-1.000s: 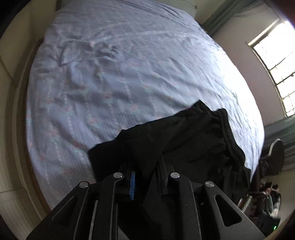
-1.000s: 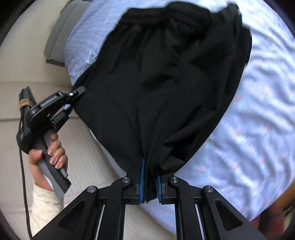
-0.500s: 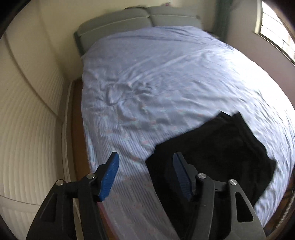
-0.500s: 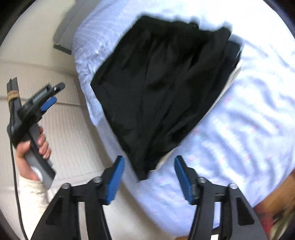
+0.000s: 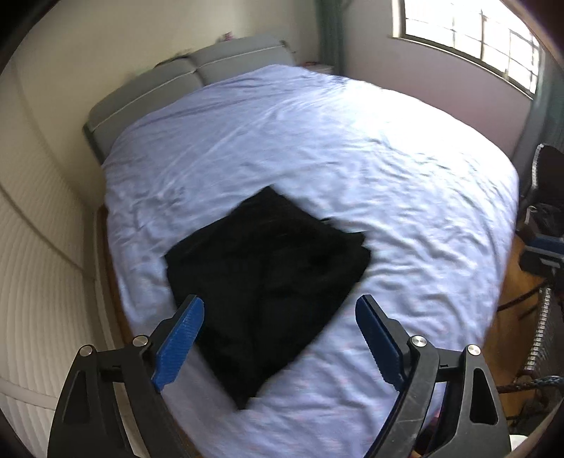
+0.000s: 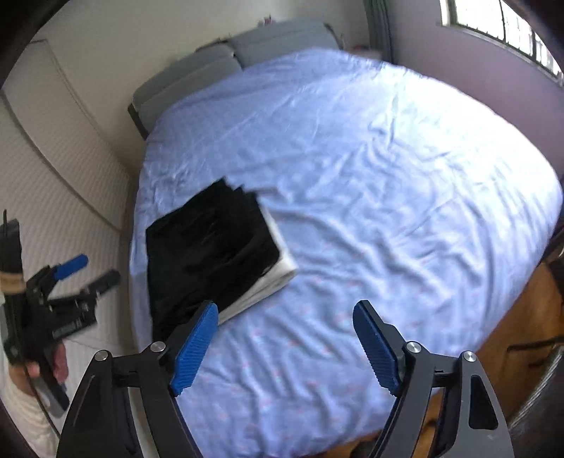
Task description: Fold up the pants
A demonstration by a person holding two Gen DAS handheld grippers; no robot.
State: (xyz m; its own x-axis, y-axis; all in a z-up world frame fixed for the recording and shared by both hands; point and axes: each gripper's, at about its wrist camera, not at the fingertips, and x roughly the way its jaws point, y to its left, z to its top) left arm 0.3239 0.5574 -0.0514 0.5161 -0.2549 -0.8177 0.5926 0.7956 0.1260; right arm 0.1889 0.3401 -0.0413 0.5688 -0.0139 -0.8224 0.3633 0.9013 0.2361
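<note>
The black pants lie folded in a rough rectangle on the light blue bed sheet, near the bed's left edge. They also show in the right wrist view, with a white layer under their right edge. My left gripper is open and empty, held above and short of the pants. My right gripper is open and empty, to the right of the pants. The left gripper also shows in the right wrist view, open in the person's hand beside the bed.
A grey headboard stands at the far end of the bed. A ribbed white wall panel runs close along the left side. A window is at the upper right. Dark furniture and cables sit on the wooden floor at right.
Both grippers let go of the pants and opened wide. Both pulled back and up from the bed. The pants now lie flat on the sheet.
</note>
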